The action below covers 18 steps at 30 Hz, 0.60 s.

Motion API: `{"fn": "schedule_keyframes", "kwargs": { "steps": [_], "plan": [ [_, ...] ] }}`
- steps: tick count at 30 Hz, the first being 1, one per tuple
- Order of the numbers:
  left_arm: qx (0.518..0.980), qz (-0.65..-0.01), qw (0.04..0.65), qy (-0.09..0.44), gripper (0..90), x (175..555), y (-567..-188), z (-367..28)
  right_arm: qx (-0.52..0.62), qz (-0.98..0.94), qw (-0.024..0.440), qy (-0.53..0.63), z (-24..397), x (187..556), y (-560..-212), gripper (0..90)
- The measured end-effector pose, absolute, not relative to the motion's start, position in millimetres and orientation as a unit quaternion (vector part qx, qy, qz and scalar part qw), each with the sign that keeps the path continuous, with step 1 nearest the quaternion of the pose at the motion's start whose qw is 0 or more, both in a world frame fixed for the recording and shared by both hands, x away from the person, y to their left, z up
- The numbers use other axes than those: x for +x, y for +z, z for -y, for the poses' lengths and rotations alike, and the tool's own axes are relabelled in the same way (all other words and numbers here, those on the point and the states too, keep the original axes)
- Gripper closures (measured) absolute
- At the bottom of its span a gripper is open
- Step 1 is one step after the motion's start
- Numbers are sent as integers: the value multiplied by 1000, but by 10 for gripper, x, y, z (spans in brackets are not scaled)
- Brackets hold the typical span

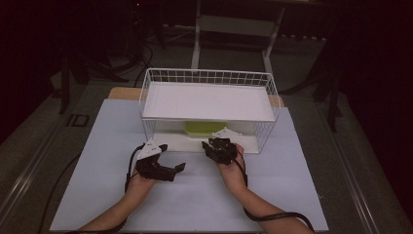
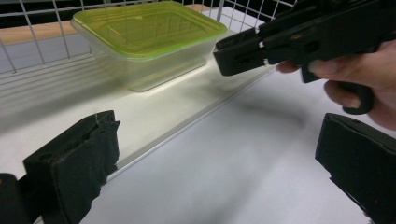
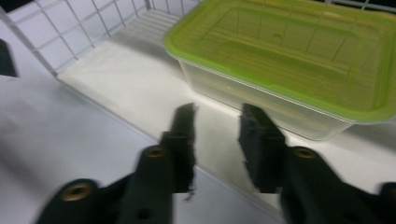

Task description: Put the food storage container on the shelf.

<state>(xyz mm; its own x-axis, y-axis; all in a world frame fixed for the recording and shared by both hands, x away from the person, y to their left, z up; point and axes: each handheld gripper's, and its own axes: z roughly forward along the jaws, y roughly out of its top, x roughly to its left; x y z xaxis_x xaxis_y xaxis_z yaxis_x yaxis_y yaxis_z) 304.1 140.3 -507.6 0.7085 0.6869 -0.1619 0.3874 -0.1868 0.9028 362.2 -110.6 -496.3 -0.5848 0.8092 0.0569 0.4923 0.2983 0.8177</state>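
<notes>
Green-lidded container (image 3: pixel 299 60) sits just beyond the parted right gripper (image 3: pixel 217 126).

My high view is dim, its surroundings nearly black. Up close, my right gripper (image 3: pixel 217 140) blurs, and soft shadows cross the white table (image 2: pixel 243 163).

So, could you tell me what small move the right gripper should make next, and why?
Probably ease the right gripper forward toward the green-lidded container on the wire rack's lower shelf. Its jaws stand apart with nothing between them, just short of the container's near wall.
</notes>
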Motion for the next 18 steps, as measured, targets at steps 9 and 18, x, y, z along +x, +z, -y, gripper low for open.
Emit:
{"fn": "schedule_keyframes", "kwargs": {
  "steps": [9,18],
  "plan": [
    [762,-322,547,127,2,2995,-4978,-1303,408,-774,185,447,1270,3453,-4907,346],
    [767,-307,553,111,2,2963,-4902,-1236,407,-772,137,468,1413,3326,-4817,180]
  ]
}}
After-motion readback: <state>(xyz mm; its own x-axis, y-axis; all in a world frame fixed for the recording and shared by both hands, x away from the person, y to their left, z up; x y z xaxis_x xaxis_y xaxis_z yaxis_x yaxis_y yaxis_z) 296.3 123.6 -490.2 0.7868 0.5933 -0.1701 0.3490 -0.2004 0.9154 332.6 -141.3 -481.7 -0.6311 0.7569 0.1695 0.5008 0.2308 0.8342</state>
